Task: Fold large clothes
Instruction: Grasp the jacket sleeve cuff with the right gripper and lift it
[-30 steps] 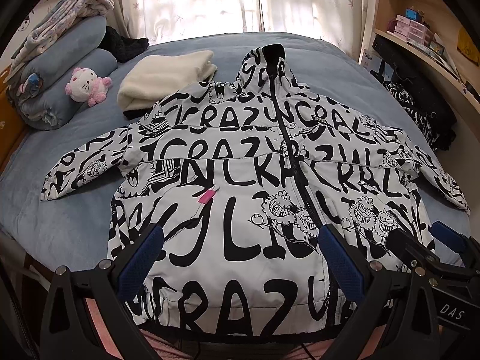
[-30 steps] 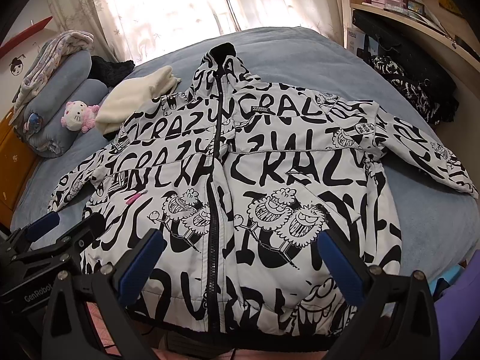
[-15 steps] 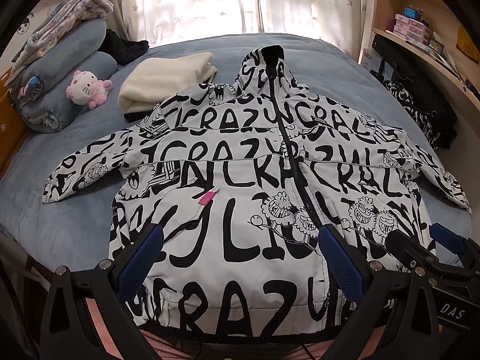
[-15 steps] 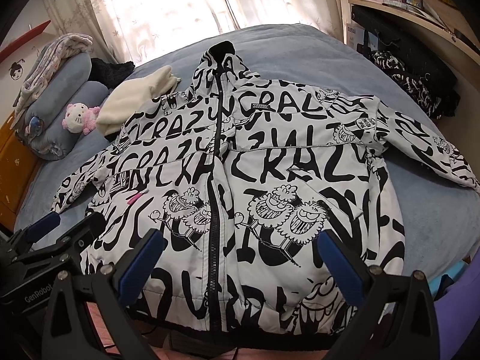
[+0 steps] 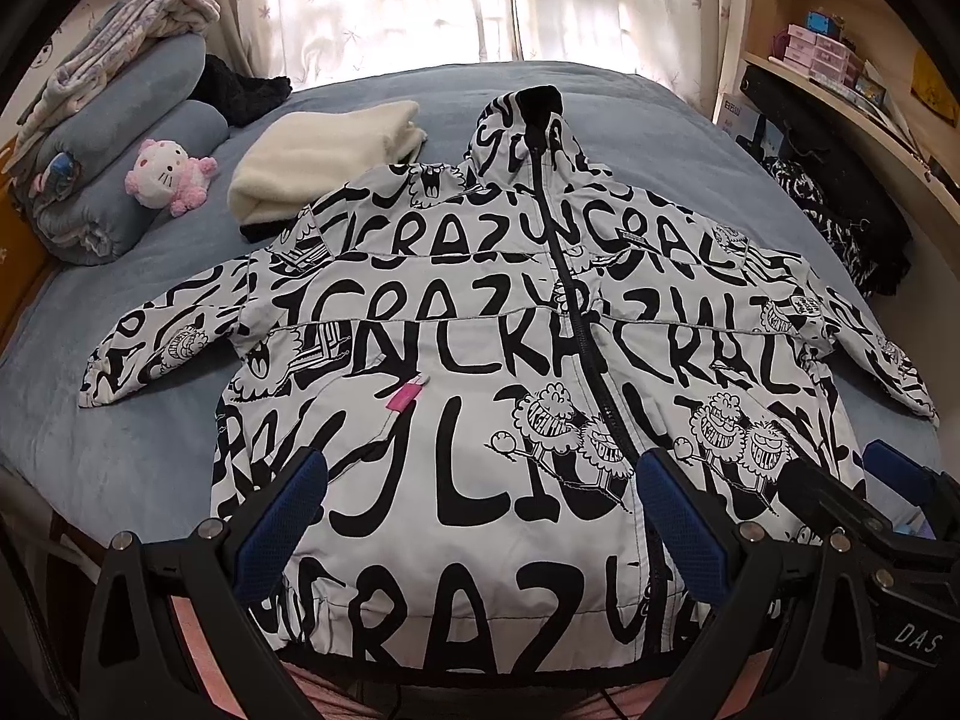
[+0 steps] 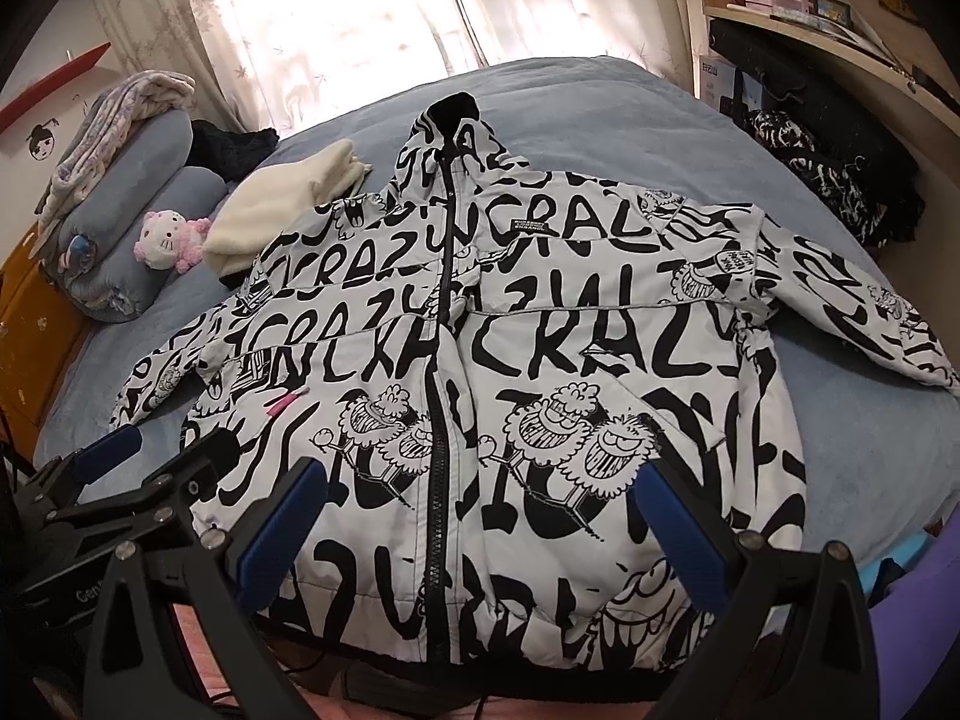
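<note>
White-and-black lettered padded jacket (image 5: 480, 372) laid flat, front up, zip shut, sleeves spread, on grey-blue bed (image 5: 120, 450).

Left gripper (image 5: 480, 516) & right gripper (image 6: 480, 516) both hover just above the hem end, jaws spread wide, nothing held. Judging by look: puffy, smooth shell fabric, prob. light but bulky & a bit slippery; will spring back from a fold, so needs pressing down. Best hold pts: each cuff, left sleeve (image 5: 150, 354) and right sleeve (image 6: 870, 312), pinching thru both layers, then hem corners. A folded cream fleece (image 5: 324, 162) touches the left shoulder; may drag w/ the sleeve.
</note>
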Tool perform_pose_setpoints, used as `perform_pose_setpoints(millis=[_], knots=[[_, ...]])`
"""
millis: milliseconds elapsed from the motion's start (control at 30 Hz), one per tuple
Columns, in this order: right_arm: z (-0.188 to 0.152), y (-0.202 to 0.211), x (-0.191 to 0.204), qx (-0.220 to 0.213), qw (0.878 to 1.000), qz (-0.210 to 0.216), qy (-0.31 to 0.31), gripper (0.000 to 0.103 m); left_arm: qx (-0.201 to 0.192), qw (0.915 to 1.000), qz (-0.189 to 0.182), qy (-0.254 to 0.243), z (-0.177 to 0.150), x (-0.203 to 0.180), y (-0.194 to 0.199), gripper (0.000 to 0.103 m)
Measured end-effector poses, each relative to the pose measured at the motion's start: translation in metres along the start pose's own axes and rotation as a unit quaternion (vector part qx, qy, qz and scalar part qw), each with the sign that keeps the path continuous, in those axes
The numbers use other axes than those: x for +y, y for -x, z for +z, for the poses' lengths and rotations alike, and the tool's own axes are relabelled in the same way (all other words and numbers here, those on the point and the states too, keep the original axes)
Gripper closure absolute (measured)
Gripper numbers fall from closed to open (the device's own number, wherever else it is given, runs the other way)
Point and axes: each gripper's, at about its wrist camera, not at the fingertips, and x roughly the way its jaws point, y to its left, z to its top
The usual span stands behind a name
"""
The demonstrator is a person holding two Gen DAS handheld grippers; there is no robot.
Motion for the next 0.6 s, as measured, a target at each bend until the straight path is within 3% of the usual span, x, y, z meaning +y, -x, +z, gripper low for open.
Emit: perform_pose_setpoints(millis=[333, 533, 600], knots=[[0.010, 0.012, -0.014, -0.026, 0.999, 0.020, -0.016, 0.000, -0.001, 0.9994, -0.029, -0.021, 0.011, -0.019, -0.001, 0.002], [0.029, 0.030, -0.022, -0.048, 0.999, -0.004, 0.009, 0.000, -0.035, 0.9972, -0.029, -0.059, 0.030, -0.047, 0.011, 0.002], [0.037, 0.037, -0.026, -0.060, 0.997, -0.031, 0.025, 0.000, -0.051, 0.9955, -0.028, -0.075, 0.039, -0.059, 0.016, 0.002]])
